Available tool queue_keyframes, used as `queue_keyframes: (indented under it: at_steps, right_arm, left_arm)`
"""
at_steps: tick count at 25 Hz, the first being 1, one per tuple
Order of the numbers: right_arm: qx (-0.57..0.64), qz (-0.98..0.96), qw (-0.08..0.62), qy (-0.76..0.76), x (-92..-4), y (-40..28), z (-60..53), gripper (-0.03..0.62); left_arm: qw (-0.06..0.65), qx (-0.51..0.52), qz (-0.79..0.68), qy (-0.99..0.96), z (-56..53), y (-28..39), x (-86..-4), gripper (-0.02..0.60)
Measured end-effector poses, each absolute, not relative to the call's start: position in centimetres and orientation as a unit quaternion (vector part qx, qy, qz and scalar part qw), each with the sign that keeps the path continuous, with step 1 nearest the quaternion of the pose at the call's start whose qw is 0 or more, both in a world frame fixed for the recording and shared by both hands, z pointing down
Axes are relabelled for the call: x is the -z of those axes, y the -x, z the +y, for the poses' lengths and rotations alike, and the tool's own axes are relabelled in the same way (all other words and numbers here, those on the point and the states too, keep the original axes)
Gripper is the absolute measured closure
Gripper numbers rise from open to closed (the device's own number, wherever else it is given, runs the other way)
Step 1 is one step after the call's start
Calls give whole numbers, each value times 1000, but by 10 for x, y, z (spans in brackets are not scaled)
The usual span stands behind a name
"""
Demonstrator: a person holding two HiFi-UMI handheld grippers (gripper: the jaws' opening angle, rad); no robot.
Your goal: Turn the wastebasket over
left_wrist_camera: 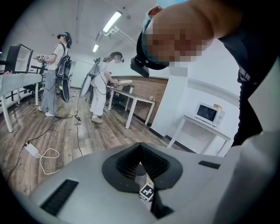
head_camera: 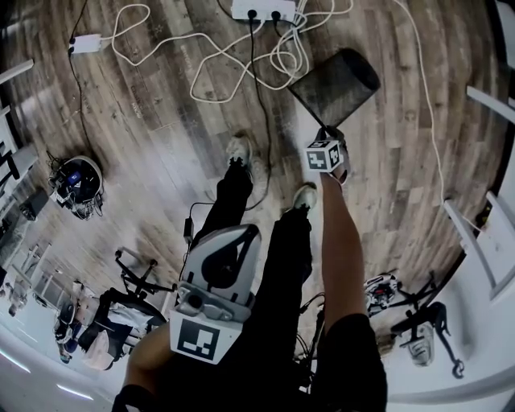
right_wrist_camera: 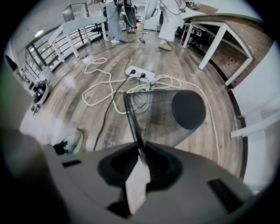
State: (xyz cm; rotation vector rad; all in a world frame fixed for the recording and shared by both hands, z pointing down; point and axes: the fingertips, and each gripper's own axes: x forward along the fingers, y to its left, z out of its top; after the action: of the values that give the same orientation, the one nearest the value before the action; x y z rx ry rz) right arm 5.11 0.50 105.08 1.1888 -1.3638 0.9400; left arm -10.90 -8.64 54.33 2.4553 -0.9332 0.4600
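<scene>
We've got the wastebasket [head_camera: 336, 84] lying on its side on the wooden floor [head_camera: 161, 121], far right in the scene, just beyond our right shoe [head_camera: 304, 195]. Its dark closed base faces away and its open mouth faces near. The right tongs [head_camera: 326, 135] point straight down at the near rim. In the right gripper view that thin rim runs between them, and they're pinching it. The left tongs [head_camera: 244, 235] hang near us, well apart from the wastebasket, pressed together with nothing between. A white cable [head_camera: 209, 68] loops across the floor left of the wastebasket, with a power strip [head_camera: 263, 10] at the far edge.
</scene>
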Motion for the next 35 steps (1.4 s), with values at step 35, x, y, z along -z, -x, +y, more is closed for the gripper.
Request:
queue_keyframes:
  at_steps: [35]
  right_arm:
    - [-626, -558, 281, -467, -881, 0, 101, 542]
  left_arm:
    - [401, -286, -298, -818, -18, 138, -691, 457]
